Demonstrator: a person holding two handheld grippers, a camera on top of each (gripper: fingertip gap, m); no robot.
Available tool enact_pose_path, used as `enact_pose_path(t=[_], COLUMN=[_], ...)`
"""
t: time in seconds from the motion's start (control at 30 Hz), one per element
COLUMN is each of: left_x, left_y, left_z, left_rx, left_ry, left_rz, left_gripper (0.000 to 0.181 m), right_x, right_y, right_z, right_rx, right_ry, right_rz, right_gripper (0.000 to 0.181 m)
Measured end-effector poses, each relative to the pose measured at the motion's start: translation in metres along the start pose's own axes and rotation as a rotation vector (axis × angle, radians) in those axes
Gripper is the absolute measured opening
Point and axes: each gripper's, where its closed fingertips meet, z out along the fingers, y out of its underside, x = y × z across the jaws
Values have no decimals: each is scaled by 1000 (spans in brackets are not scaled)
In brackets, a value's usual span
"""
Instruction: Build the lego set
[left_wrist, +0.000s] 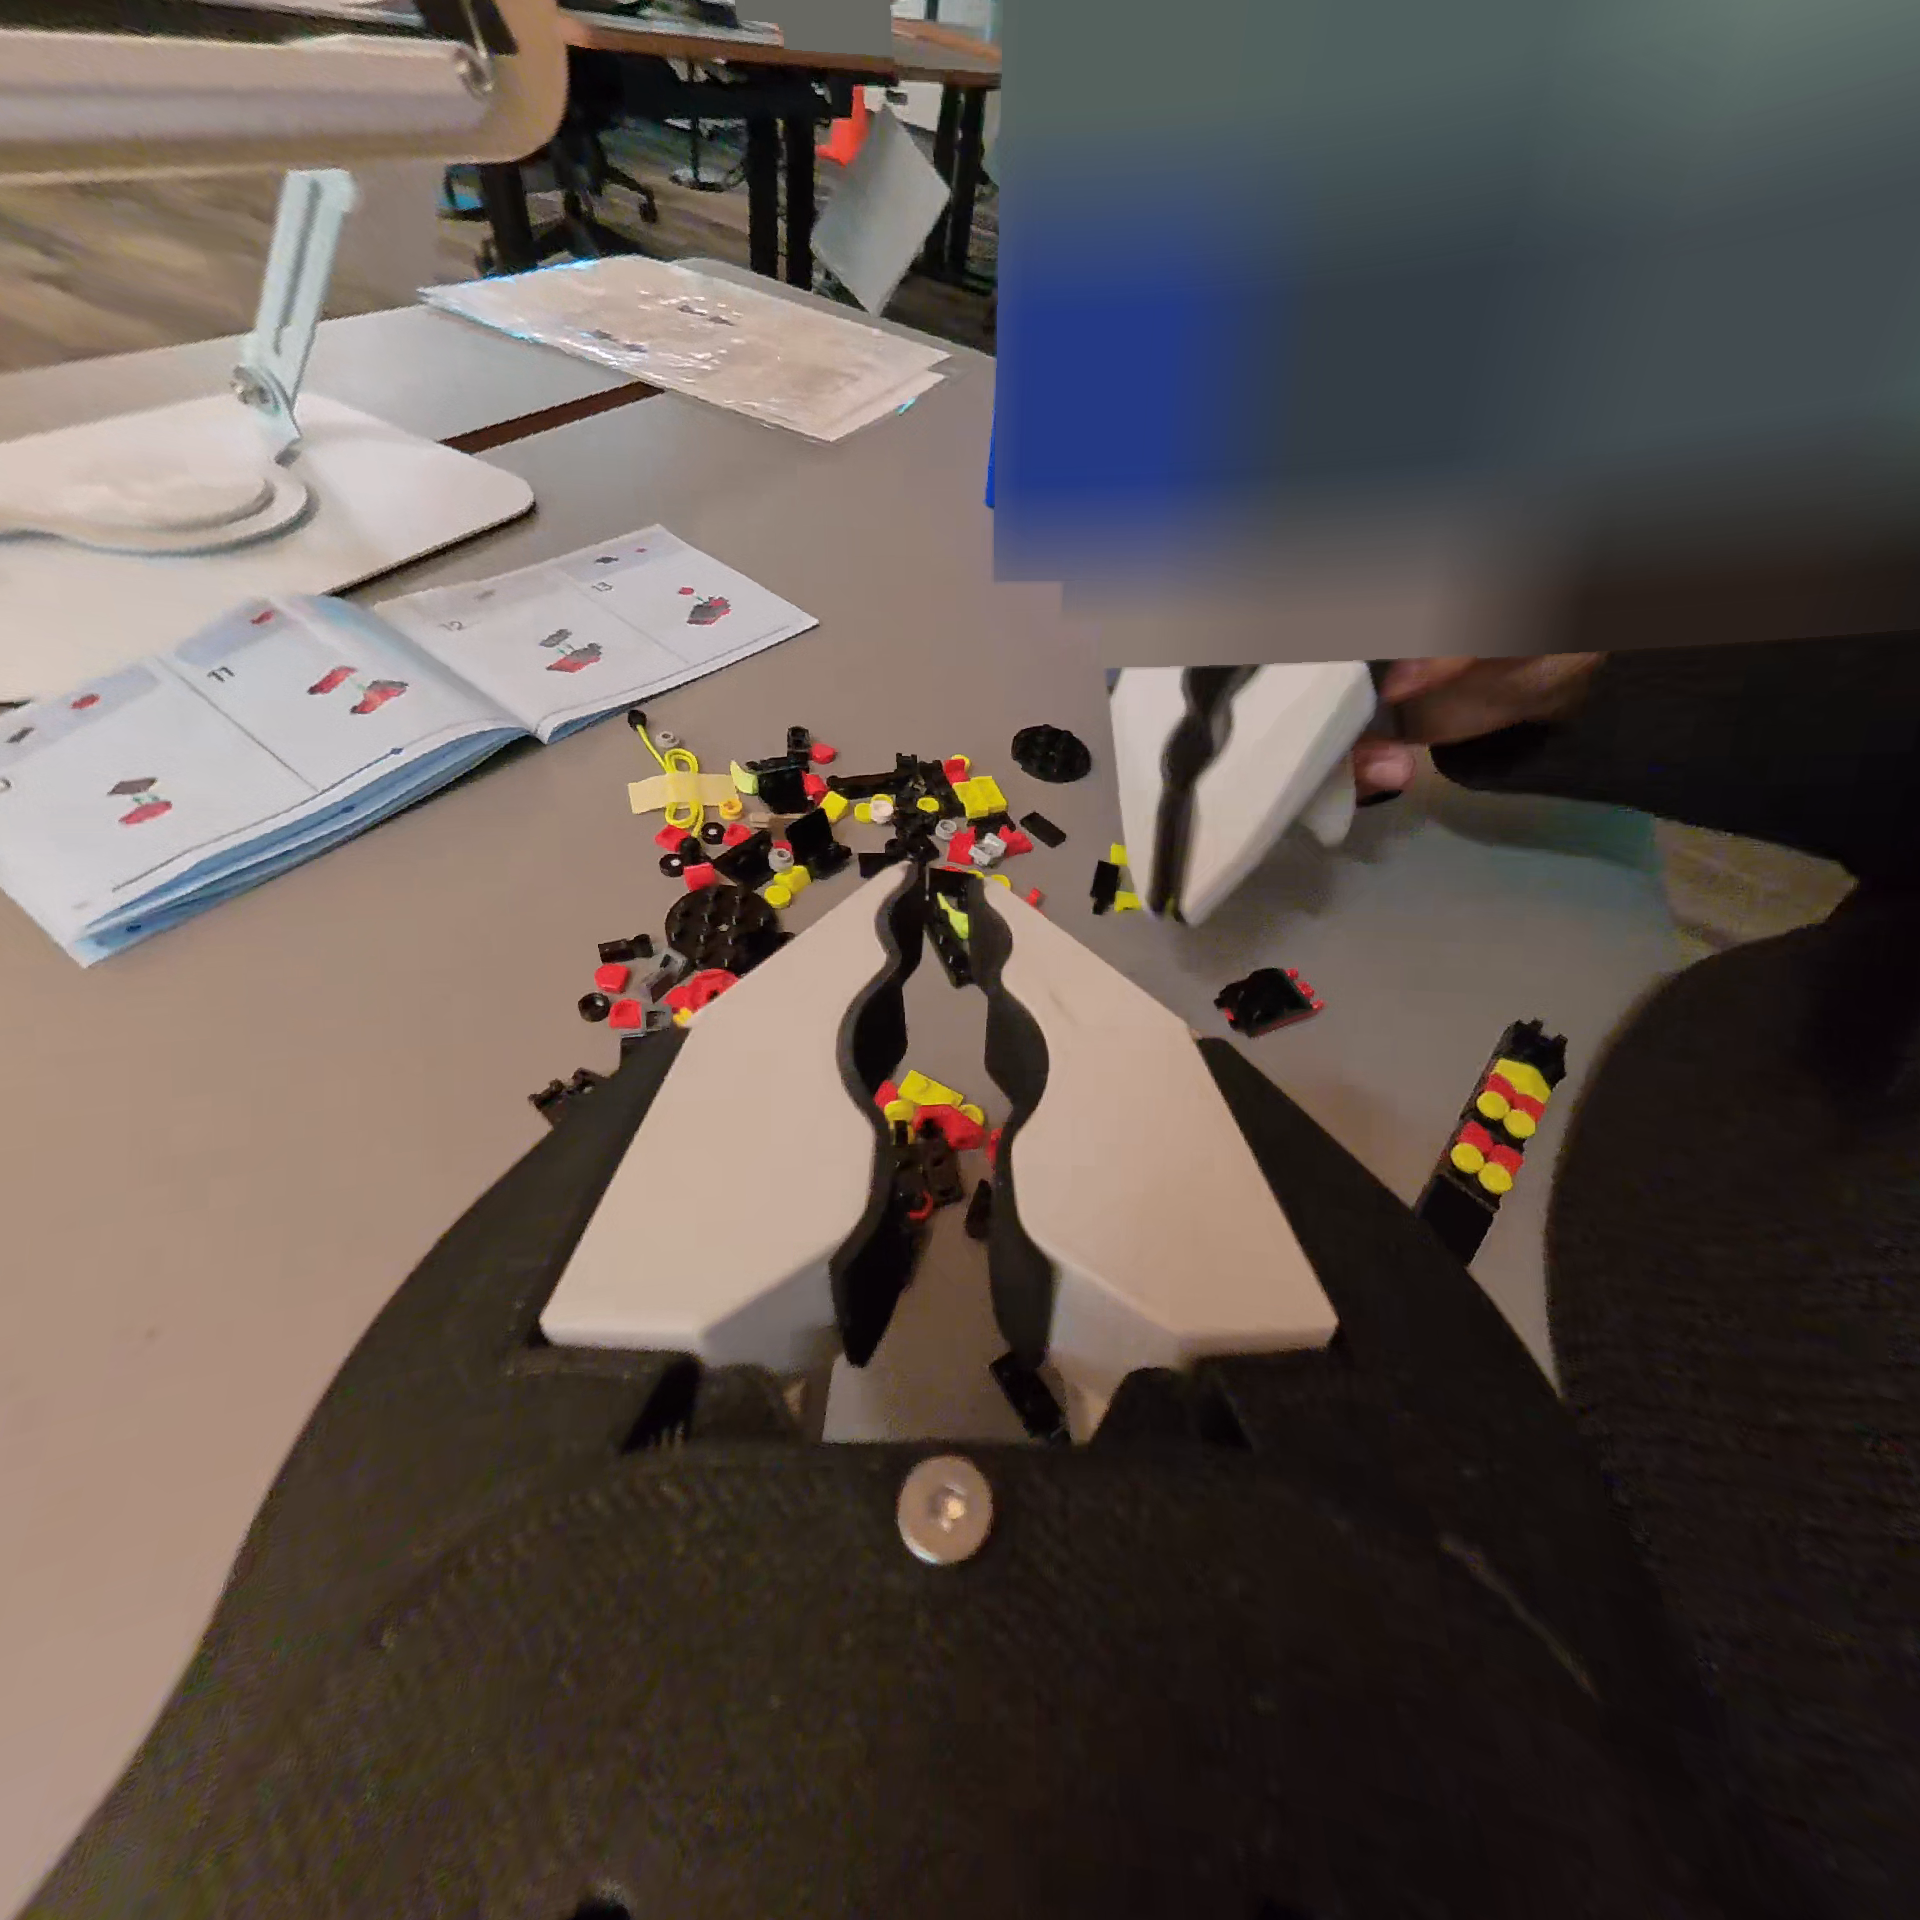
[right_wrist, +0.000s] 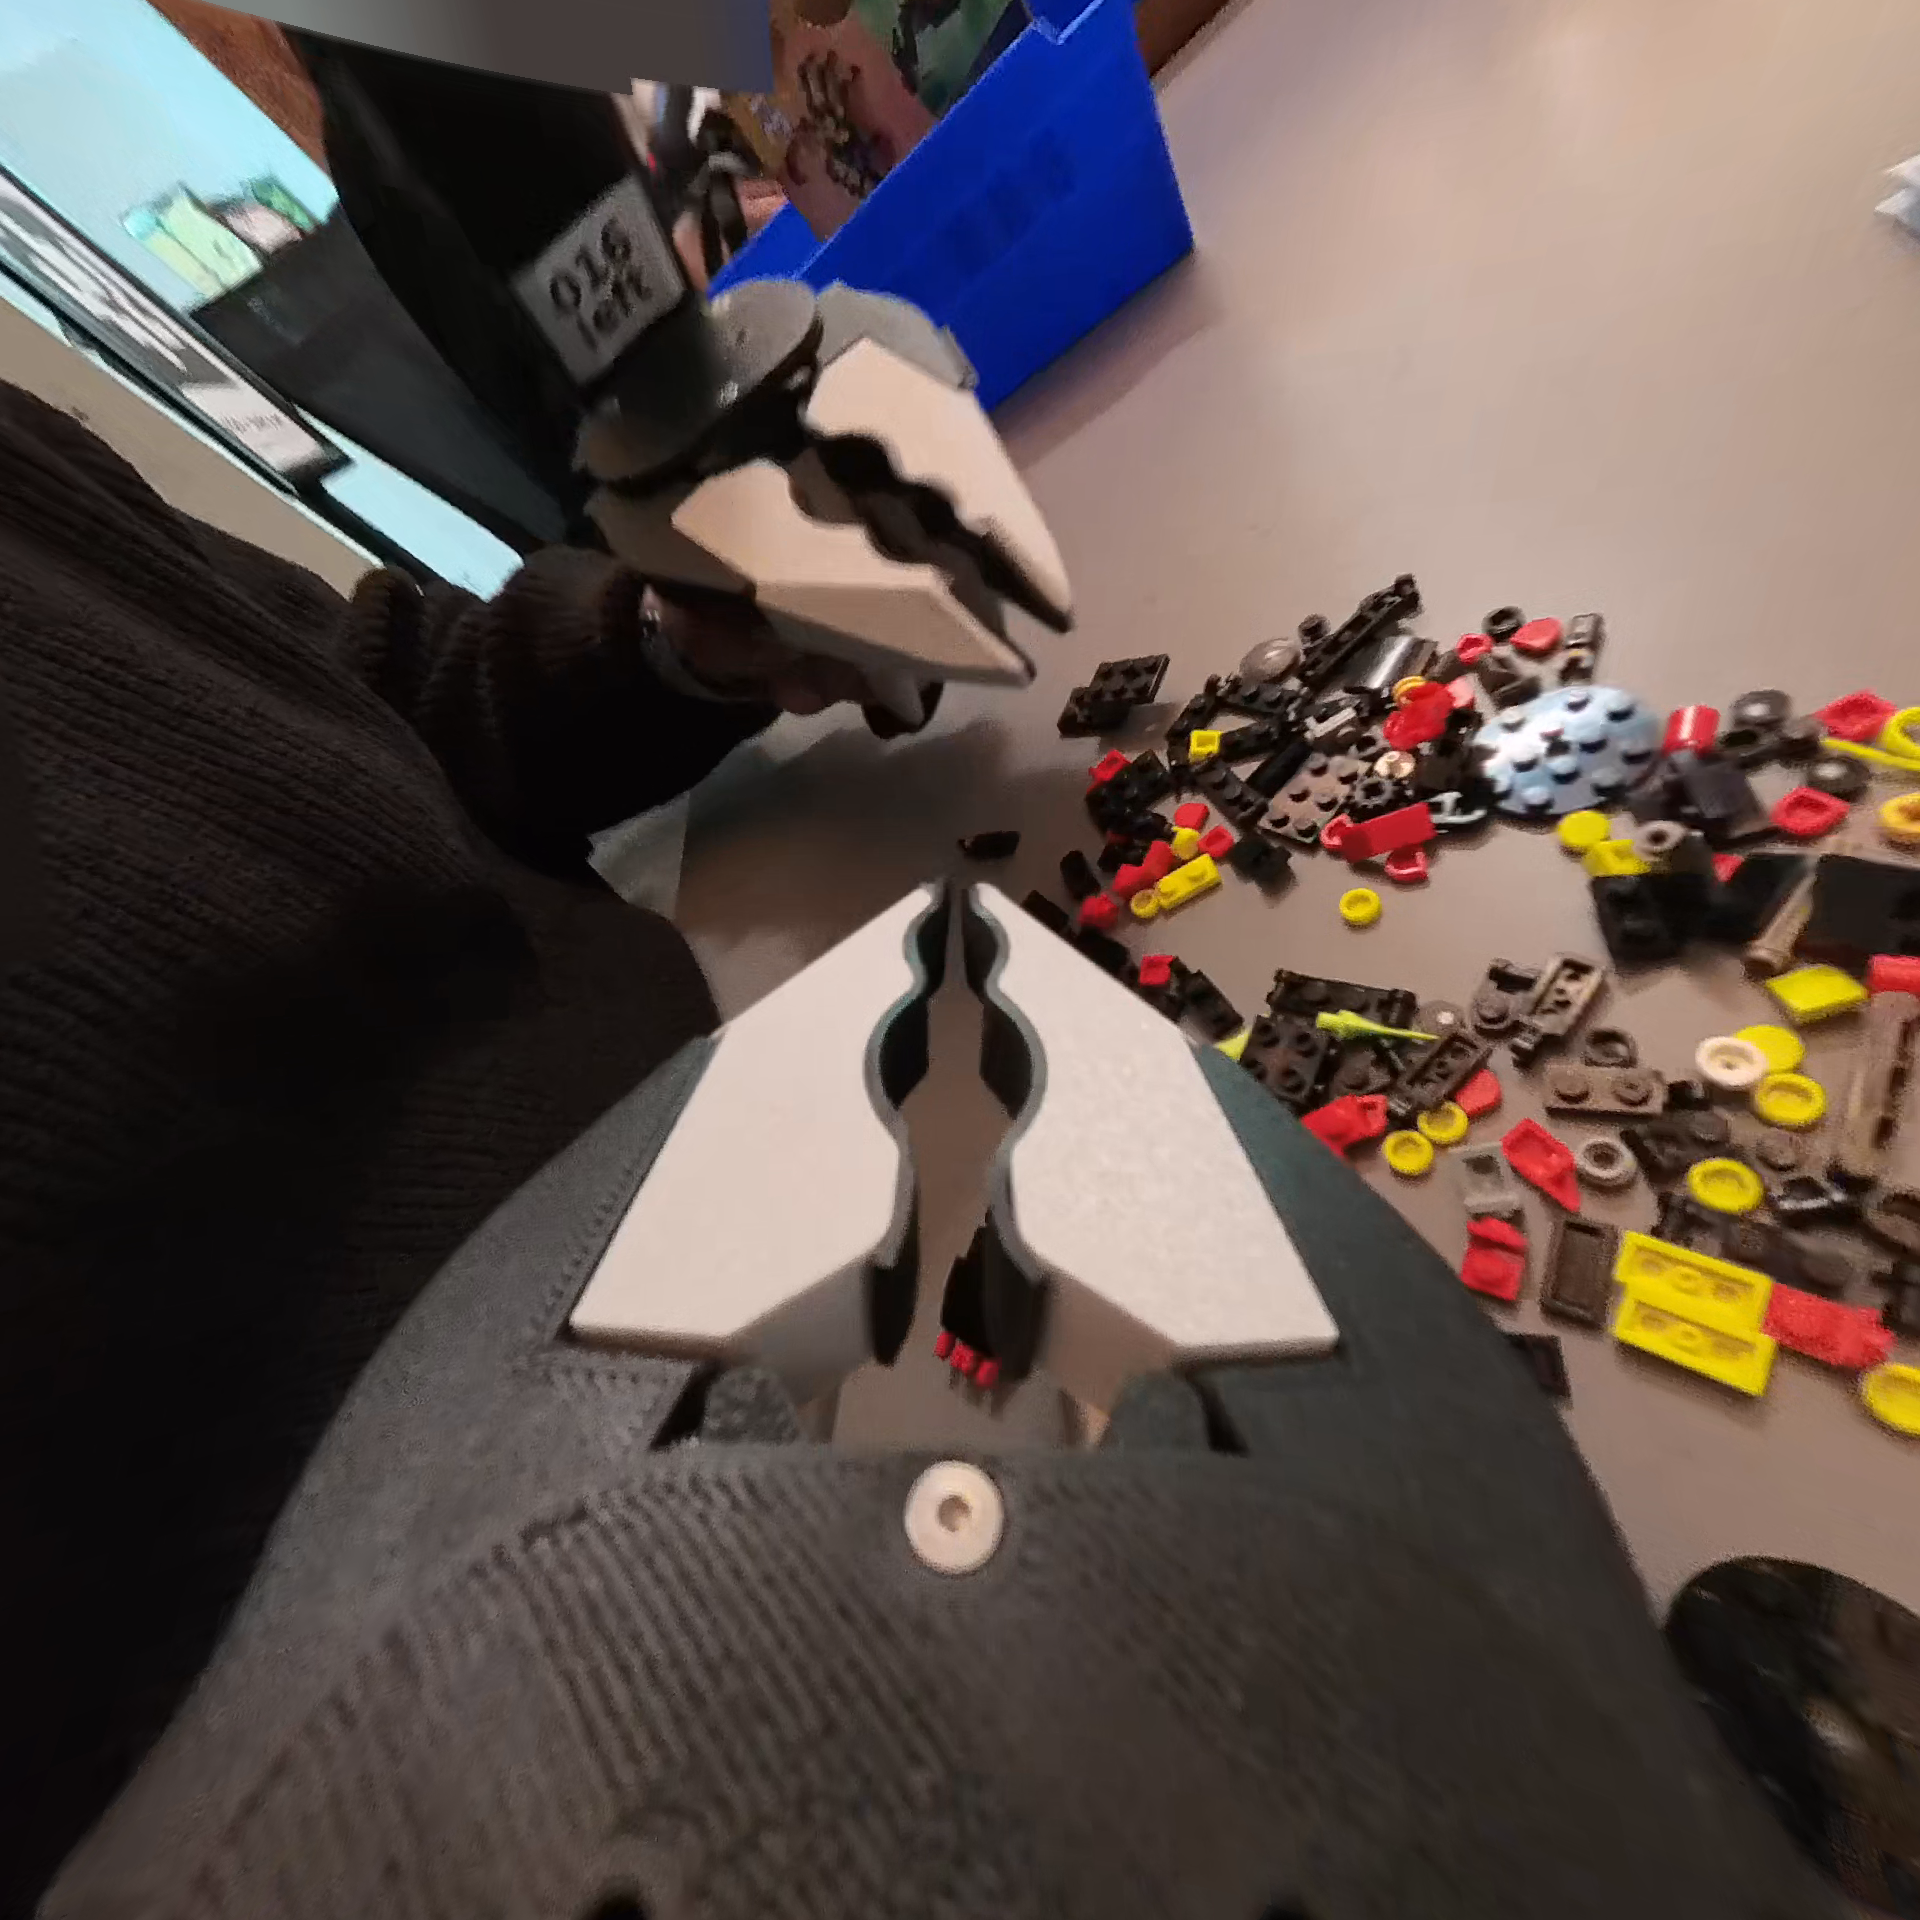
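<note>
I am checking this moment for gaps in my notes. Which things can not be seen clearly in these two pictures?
- Left wrist view: a blur patch covers the upper right, so the table behind the right gripper is hidden.
- Left wrist view: the left gripper covers part of the brick pile.
- Right wrist view: a dark sweater blocks the left side.
- Right wrist view: a black piece with red studs is half hidden between the right gripper's fingers.

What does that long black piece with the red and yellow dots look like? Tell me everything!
The long black piece is a narrow plastic build lying flat on the grey table, apart from the loose brick pile. On its top sit rows of round studs, alternating yellow and red pairs. Its near end is plain black and its far end has black bricks. Nothing grips it.
</note>
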Motion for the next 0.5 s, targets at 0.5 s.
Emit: enact_pose_path(t=[0.5], left_x=[-14], left_y=[3], left_z=[-1], left_rx=[-8], left_ry=[-37], left_rz=[-120], left_gripper=[3], right_x=[-66], right_y=[90], right_z=[72], right_rx=[-481], right_ry=[-61], right_rz=[-535], right_gripper=[20])
